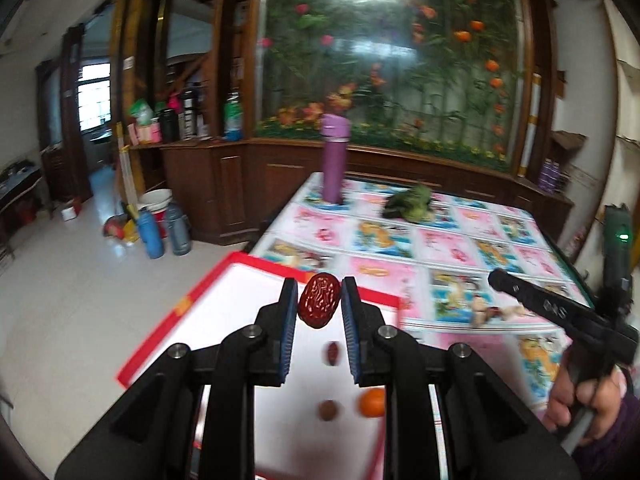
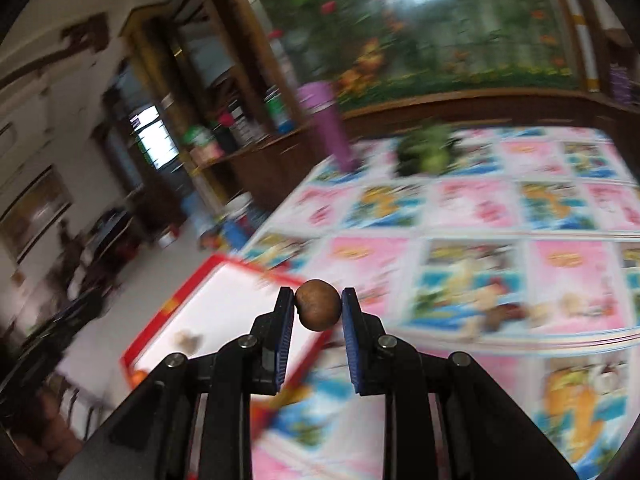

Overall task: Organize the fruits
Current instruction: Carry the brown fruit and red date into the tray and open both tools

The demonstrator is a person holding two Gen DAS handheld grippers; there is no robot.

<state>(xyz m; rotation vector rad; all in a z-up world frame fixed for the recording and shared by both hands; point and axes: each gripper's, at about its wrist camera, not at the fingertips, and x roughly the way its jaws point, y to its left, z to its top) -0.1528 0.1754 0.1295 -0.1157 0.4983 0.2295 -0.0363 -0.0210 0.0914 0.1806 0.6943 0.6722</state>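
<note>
My left gripper (image 1: 319, 304) is shut on a wrinkled red date (image 1: 319, 299) and holds it above a white tray with a red rim (image 1: 208, 284). In the tray lie another red date (image 1: 333, 353), a brown round fruit (image 1: 329, 410) and an orange (image 1: 372, 402). My right gripper (image 2: 318, 305) is shut on a brown round fruit (image 2: 318, 304), above the table beside the tray's red rim (image 2: 168, 304). The right gripper also shows in the left wrist view (image 1: 560, 312), held by a hand. More small fruits (image 1: 496, 312) lie on the tablecloth.
The table has a pink and blue picture cloth (image 1: 440, 248). A purple bottle (image 1: 335, 158) and a green leafy bundle (image 1: 410, 202) stand at the far side. Bottles and a bucket (image 1: 160, 224) are on the floor to the left.
</note>
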